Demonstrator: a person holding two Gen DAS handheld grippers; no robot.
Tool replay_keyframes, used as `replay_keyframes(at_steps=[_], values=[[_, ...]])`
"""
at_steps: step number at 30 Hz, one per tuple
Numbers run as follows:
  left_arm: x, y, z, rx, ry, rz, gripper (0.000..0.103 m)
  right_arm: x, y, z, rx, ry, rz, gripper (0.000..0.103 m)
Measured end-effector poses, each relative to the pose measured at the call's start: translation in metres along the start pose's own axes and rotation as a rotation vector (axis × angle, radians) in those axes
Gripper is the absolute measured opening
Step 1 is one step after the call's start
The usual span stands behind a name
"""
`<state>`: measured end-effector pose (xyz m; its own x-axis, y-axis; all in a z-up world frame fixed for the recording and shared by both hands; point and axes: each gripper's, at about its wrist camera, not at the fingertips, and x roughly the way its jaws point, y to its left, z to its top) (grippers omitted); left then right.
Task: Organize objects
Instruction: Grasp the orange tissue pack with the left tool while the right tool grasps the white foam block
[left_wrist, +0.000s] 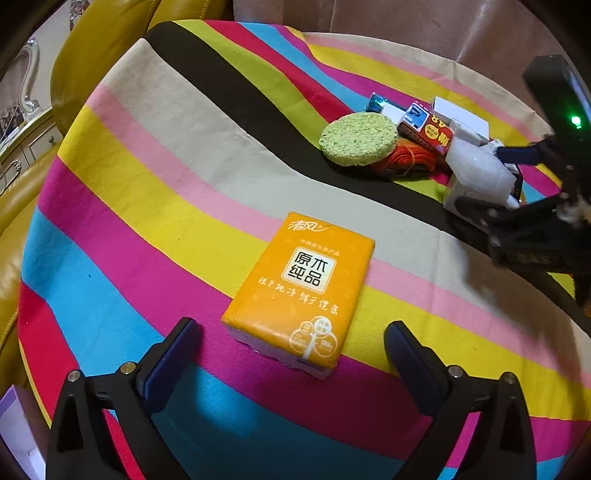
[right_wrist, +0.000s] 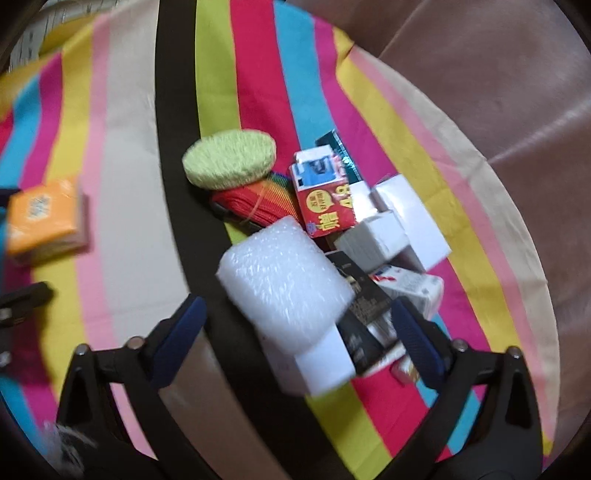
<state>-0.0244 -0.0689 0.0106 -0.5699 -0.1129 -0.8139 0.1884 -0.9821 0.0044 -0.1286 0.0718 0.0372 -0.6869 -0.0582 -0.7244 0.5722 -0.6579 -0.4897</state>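
My left gripper (left_wrist: 291, 343) stood wide open, empty, its fingers flanking the near end of the orange tissue pack (left_wrist: 299, 288), not touching it. The pack lay alone on the striped cloth (left_wrist: 147, 206), well apart from the pile. My right gripper (right_wrist: 295, 325) was also spread wide, over the bubble-wrap roll (right_wrist: 284, 280) beside the green sponge (right_wrist: 229, 158); contact could not be confirmed.

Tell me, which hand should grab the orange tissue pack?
Probably the left gripper: it is open, with the orange tissue pack lying just ahead between its fingers. The right gripper is over at the pile, facing the bubble wrap.
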Motion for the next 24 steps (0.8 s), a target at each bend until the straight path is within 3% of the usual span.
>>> replay_keyframes(at_steps=[2, 5, 7, 9, 11, 14, 16, 18, 21, 24], values=[[0.001, 0.001, 0.000, 0.003, -0.001, -0.002, 0.102, -0.001, 0.000, -0.001, 0.020, -0.013, 0.027, 0.065], [0.002, 0.004, 0.001, 0.008, -0.003, -0.007, 0.102, -0.024, -0.010, -0.013, 0.131, -0.054, 0.101, 0.064], [0.003, 0.006, 0.002, 0.013, -0.003, -0.011, 0.102, -0.046, -0.014, -0.027, 0.230, -0.071, 0.202, 0.064], [0.004, 0.007, 0.003, 0.019, -0.003, -0.015, 0.102, -0.062, -0.018, -0.054, 0.350, -0.033, 0.368, 0.064], [0.004, 0.007, 0.003, 0.019, -0.003, -0.015, 0.102, -0.071, -0.015, -0.086, 0.431, 0.022, 0.457, 0.065], [0.004, 0.008, 0.003, 0.019, -0.005, -0.015, 0.102, -0.077, -0.013, -0.125, 0.530, 0.071, 0.484, 0.066], [0.004, 0.008, 0.003, 0.019, -0.005, -0.015, 0.103, -0.074, -0.010, -0.137, 0.531, 0.084, 0.443, 0.066], [0.005, 0.008, 0.003, 0.019, -0.005, -0.016, 0.103, -0.064, -0.005, -0.141, 0.500, 0.114, 0.376, 0.069], [0.005, 0.009, 0.003, 0.019, -0.007, -0.017, 0.103, -0.058, -0.004, -0.135, 0.485, 0.073, 0.381, 0.080], [0.005, 0.008, 0.002, 0.017, -0.008, -0.017, 0.103, -0.052, -0.002, -0.131, 0.488, 0.037, 0.394, 0.083]])
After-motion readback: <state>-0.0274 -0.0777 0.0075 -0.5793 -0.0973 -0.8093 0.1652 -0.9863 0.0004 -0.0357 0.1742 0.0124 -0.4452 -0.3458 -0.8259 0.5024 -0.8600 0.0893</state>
